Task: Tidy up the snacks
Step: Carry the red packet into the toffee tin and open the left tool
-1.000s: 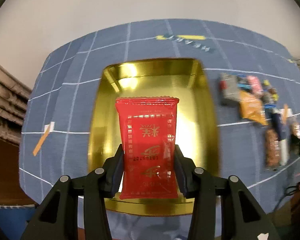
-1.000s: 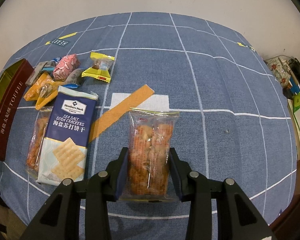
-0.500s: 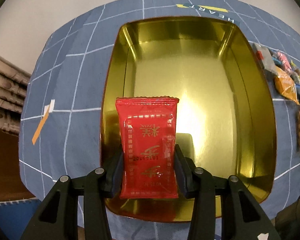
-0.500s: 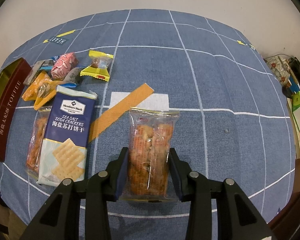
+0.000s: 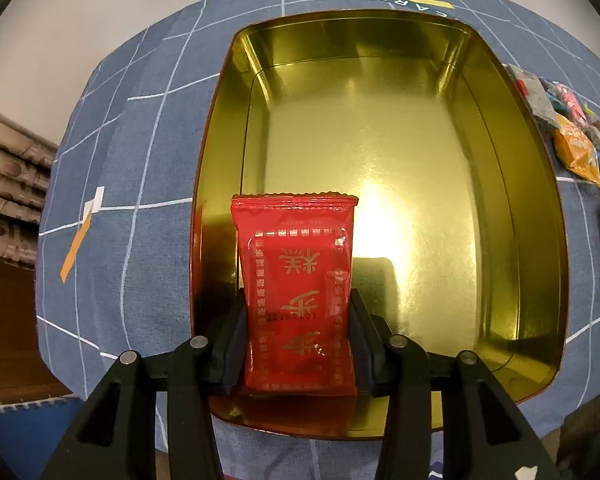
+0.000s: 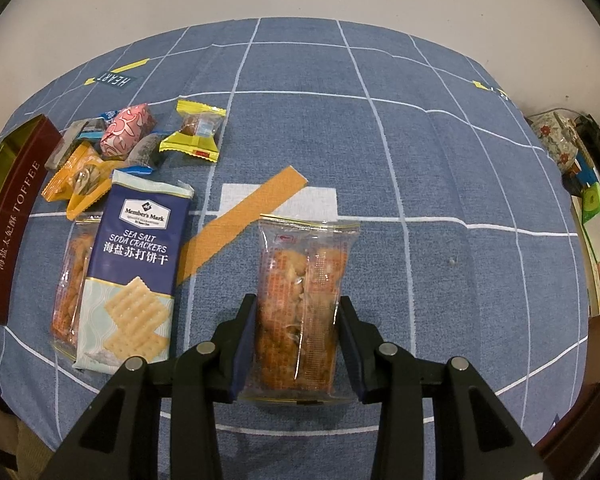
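**Left wrist view: red packet poised over the tin**

Left wrist view shows the left claw [image 5: 298, 340] gripping a flat red foil snack packet [image 5: 296, 280] over the near end of an empty, gold-lined rectangular tin [image 5: 516, 208]. To place it well, lower until the packet nears the tin floor, then release so it lies flat against a wall, leaving room. The right claw [image 6: 298, 344] grips a clear packet of orange biscuits [image 6: 304, 292] above the blue grid-lined cloth [image 6: 420, 140] covering the table, near a navy soda cracker pack [image 6: 136, 272] and small sweets. A pale wall lies behind.
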Action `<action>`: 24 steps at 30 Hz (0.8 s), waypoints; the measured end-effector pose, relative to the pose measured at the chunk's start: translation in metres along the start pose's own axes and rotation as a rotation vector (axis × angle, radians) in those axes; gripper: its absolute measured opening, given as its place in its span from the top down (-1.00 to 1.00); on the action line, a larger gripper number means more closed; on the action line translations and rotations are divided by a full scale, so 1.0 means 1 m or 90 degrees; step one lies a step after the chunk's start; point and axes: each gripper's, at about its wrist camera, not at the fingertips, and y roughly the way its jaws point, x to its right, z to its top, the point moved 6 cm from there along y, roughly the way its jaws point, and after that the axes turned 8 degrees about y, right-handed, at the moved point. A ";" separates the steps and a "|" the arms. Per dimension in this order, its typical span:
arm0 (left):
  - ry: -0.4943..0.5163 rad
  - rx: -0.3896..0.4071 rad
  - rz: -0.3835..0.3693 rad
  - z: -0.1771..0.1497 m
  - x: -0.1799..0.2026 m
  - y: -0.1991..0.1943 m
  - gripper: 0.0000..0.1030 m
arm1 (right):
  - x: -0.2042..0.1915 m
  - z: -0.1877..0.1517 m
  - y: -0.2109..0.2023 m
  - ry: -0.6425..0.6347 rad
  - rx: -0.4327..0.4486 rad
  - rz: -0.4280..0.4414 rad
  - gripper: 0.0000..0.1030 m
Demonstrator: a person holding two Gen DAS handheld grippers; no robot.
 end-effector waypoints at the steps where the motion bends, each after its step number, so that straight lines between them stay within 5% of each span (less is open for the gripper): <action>1: -0.001 0.000 0.000 0.000 0.000 0.000 0.16 | 0.000 0.000 0.000 0.000 0.000 0.000 0.22; 13: -0.022 0.049 -0.016 0.000 -0.003 -0.022 0.10 | 0.000 0.000 0.000 -0.002 -0.002 -0.010 0.24; 22: -0.130 0.109 -0.052 -0.004 -0.026 -0.041 0.01 | -0.001 -0.004 -0.003 0.001 0.005 -0.013 0.28; 24: -0.146 0.125 -0.050 -0.006 -0.026 -0.048 -0.14 | -0.003 -0.004 -0.003 0.004 0.008 -0.014 0.29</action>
